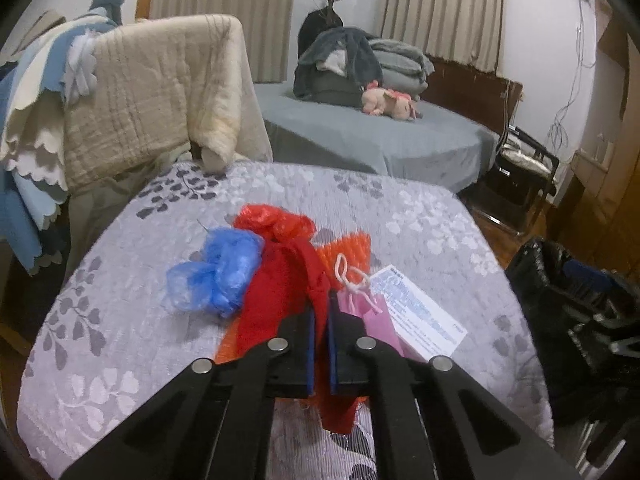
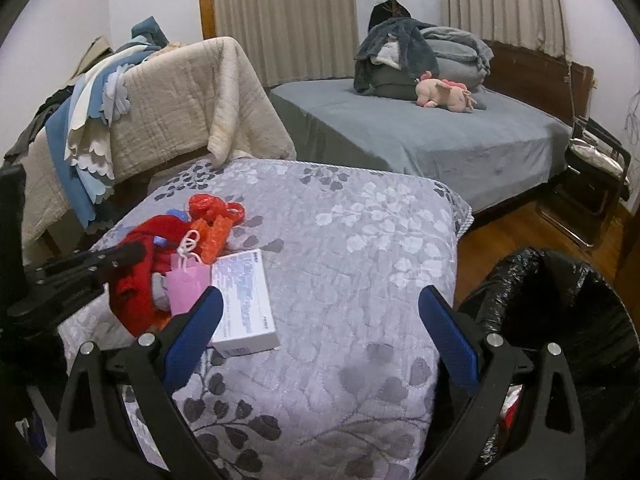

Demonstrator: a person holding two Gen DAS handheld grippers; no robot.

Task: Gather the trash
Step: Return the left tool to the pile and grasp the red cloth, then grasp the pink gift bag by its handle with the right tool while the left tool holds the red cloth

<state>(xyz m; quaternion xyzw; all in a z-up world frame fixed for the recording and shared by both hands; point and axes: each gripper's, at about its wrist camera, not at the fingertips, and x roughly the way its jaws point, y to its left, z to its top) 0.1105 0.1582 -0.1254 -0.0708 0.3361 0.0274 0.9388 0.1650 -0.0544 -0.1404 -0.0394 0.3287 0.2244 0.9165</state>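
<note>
Left gripper [image 1: 320, 312] is clamped on the red cloth [image 1: 280, 280] near the quilt's [image 1: 400, 208] front edge, probably to haul it to the black bin bag [image 2: 560, 320] off the right edge. Right gripper [image 2: 320, 312] hangs wide open, empty. Blue plastic [image 1: 216, 276] and white box [image 2: 244, 300] wait beside it.

The only printing showed on the top face of the white box [image 2: 245, 300] lying on the leaf-patterned quilt [image 2: 360, 280]: rows of fine blue lines and a short dark word near one corner. All of it was too small and blurred to read in either wrist view. No other label or number appeared.
</note>
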